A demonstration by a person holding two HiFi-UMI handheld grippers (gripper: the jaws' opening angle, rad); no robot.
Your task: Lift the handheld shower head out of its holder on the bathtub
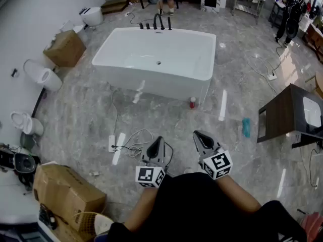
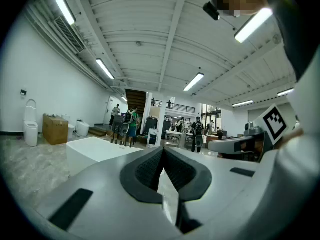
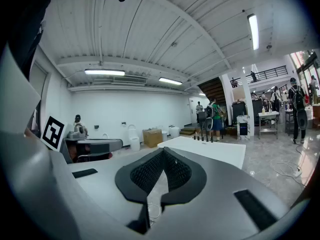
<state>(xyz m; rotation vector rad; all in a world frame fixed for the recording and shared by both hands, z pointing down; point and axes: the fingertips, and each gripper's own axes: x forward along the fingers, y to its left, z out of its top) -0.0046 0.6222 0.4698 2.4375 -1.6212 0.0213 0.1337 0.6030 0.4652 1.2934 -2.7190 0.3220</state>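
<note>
While both grippers hang back by the person's body, left gripper [image 1: 158, 139] and right gripper [image 1: 198, 134] each pinched together on nothing, the shower head waits among the black fittings [image 1: 155, 23] on the bathtub's [image 1: 151, 86] far rim (too small to single out), seemingly upright. It is likely rigid, slick and hose-tethered, best gripped mid-handle.

Left gripper [image 1: 155, 147]: held low and near the body, pointing forward almost level, jaws closed together, nothing between them. Right gripper [image 1: 204, 141]: just beside it on the right, same near-level forward pose, jaws closed, empty. Forearms bent in close to the torso.
</note>
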